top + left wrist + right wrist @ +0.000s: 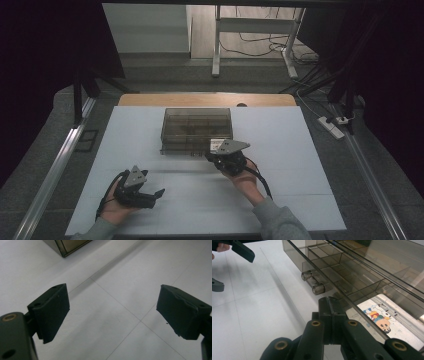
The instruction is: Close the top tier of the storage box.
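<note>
Box (197,130) of smoky clear plastic sits lid-down, unopened; right gripper (329,315), fingers closed empty, touches its near edge; left gripper (112,312) gapes wide, empty, near-left.

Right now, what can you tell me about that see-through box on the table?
The box looks like smoky clear plastic, split inside into several compartments. It sits flat on the white table, toward the far middle. A cartoon sticker shows through one near corner. The right hand-held gripper, jaws shut, is at its front edge, near a small hinge.
</note>
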